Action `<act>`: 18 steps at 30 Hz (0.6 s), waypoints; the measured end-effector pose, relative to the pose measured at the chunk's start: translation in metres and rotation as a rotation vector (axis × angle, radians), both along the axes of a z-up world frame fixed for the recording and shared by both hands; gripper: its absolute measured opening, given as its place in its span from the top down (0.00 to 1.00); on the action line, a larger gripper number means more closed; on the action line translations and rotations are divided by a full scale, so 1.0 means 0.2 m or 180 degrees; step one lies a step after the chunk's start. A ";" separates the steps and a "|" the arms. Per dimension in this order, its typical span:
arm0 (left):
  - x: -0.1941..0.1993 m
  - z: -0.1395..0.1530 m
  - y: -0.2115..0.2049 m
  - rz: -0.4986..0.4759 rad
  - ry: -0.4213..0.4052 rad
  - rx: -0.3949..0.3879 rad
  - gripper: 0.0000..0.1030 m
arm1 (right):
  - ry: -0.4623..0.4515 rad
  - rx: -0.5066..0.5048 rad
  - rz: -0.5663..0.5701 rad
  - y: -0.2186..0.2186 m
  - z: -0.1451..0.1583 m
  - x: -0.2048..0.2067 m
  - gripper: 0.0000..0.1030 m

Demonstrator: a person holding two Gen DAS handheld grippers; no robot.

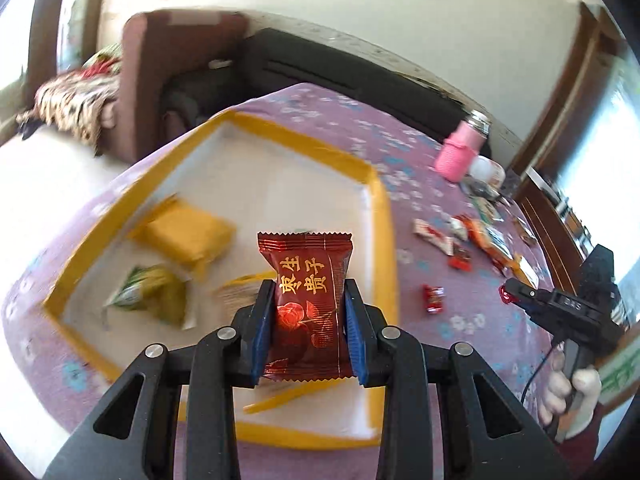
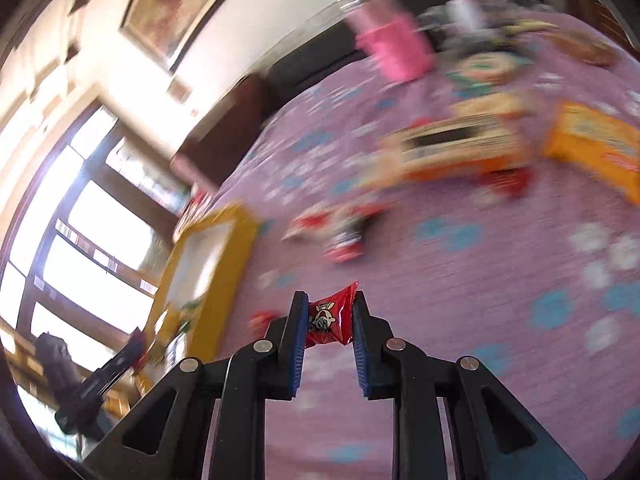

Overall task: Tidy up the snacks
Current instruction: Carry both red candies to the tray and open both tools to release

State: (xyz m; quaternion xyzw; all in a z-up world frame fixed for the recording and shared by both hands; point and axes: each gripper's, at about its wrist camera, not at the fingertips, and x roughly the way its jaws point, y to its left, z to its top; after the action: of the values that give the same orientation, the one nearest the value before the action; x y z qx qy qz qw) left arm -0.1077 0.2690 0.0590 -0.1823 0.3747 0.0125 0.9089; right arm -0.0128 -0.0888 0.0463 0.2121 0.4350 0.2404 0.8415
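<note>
The left gripper (image 1: 308, 322) has its blue ribbed jaws pinching a glossy dark-red foil snack packet with crimped ends and gold lettering (image 1: 307, 304), held above the shallow white tray with a yellow rim (image 1: 382, 216) on the purple flowered counter (image 1: 460, 320). The right gripper (image 2: 330, 322) pinches a small crinkled red candy wrapper (image 2: 332, 320) — loose snacks beyond are motion-blurred.

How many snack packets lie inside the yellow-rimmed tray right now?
3 clearly: a yellow packet at the middle left, a green packet nearer the left rim of the tray, and a pale packet partly behind the left tool. More may be hidden.
</note>
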 end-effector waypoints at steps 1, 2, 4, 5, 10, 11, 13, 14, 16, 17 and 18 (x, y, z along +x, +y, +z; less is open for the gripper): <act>-0.01 -0.01 0.02 0.0018 0.0007 -0.0003 0.71 | -0.0014 -0.0011 0.0092 0.08 0.02 -0.01 0.79; -0.02 -0.02 0.05 0.0040 0.0010 0.0004 0.71 | -0.0032 -0.0023 0.0198 0.18 0.04 -0.03 0.79; -0.04 -0.04 0.09 0.0075 0.0023 0.0024 0.71 | -0.0068 -0.0075 0.0399 0.37 0.07 -0.06 0.80; -0.05 -0.05 0.11 0.0089 0.0032 0.0026 0.71 | -0.0086 -0.0111 0.0502 0.46 0.09 -0.08 0.80; -0.07 -0.13 0.18 0.0095 0.0144 -0.0064 0.71 | -0.0120 -0.0351 0.0859 0.84 0.11 -0.12 0.80; -0.07 -0.14 0.19 0.0083 0.0165 -0.0075 0.71 | -0.0118 -0.0396 0.0904 0.91 0.11 -0.11 0.80; -0.05 -0.16 0.19 0.0057 0.0215 -0.0051 0.71 | -0.0136 -0.0504 0.0958 1.02 0.11 -0.09 0.80; -0.04 -0.16 0.19 0.0056 0.0226 0.0007 0.71 | -0.0141 -0.0562 0.0982 1.08 0.11 -0.06 0.80; -0.03 -0.16 0.19 0.0046 0.0240 0.0069 0.70 | -0.0133 -0.0661 0.0998 1.17 0.12 0.00 0.80; -0.02 -0.16 0.19 0.0044 0.0246 0.0085 0.70 | -0.0118 -0.0700 0.0994 1.22 0.11 0.03 0.80; -0.01 -0.16 0.20 0.0038 0.0250 0.0107 0.70 | -0.0083 -0.0729 0.0997 1.27 0.10 0.07 0.80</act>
State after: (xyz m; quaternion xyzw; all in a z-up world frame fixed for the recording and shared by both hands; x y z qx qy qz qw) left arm -0.1097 0.3083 0.0266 -0.1687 0.4088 0.0313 0.8964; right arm 0.0017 0.1648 0.0661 0.0415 0.4762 0.3200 0.8180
